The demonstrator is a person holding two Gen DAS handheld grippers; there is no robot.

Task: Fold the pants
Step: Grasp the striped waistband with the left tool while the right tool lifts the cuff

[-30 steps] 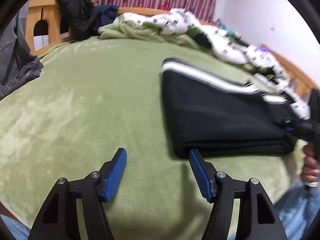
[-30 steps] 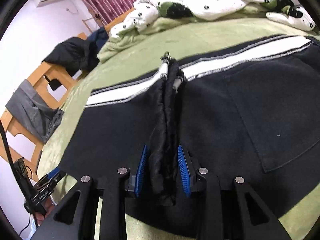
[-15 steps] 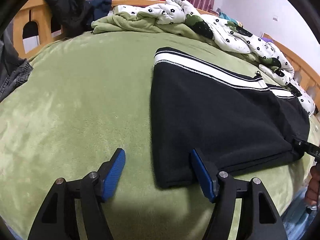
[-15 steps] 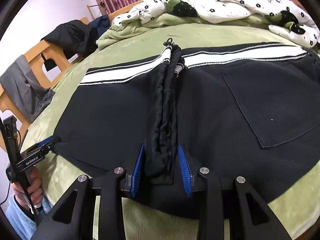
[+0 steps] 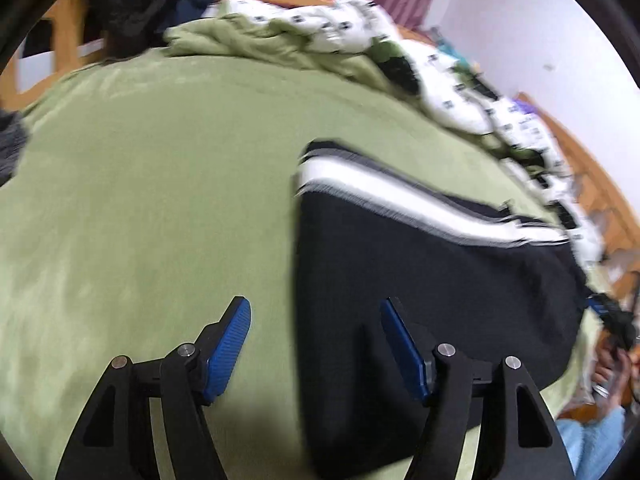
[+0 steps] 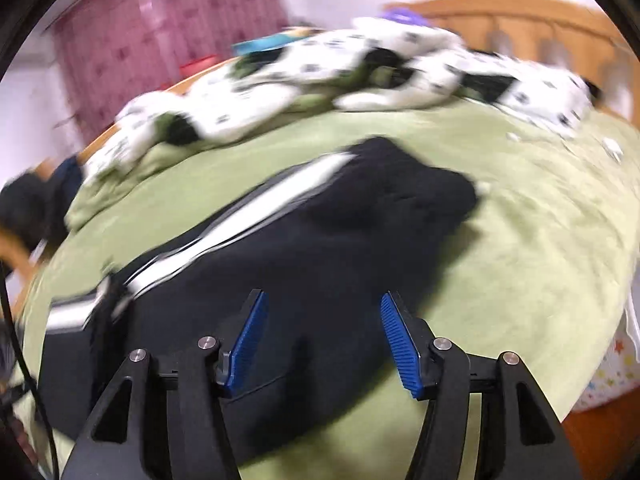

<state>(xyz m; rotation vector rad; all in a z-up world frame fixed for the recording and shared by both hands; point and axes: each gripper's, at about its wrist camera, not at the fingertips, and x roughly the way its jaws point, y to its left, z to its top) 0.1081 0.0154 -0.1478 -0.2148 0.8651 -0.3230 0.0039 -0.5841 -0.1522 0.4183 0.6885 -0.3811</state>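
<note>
Black pants (image 5: 420, 280) with a white side stripe lie folded on the green bed cover; both views are motion-blurred. My left gripper (image 5: 316, 344) is open and empty, straddling the pants' near left edge. In the right wrist view the pants (image 6: 320, 248) stretch from lower left up to the middle. My right gripper (image 6: 324, 340) is open and empty, just above the pants' near edge.
The green bed cover (image 5: 140, 200) spreads wide to the left. A rumpled white spotted quilt (image 6: 340, 68) lies along the far side by the wooden bed frame (image 6: 520, 20). Dark clothes (image 5: 128, 4) hang at the far left corner.
My right gripper has opened, let go of the bunched pants fabric and swung to the right. My left gripper has shifted slightly, staying open at the pants' left edge.
</note>
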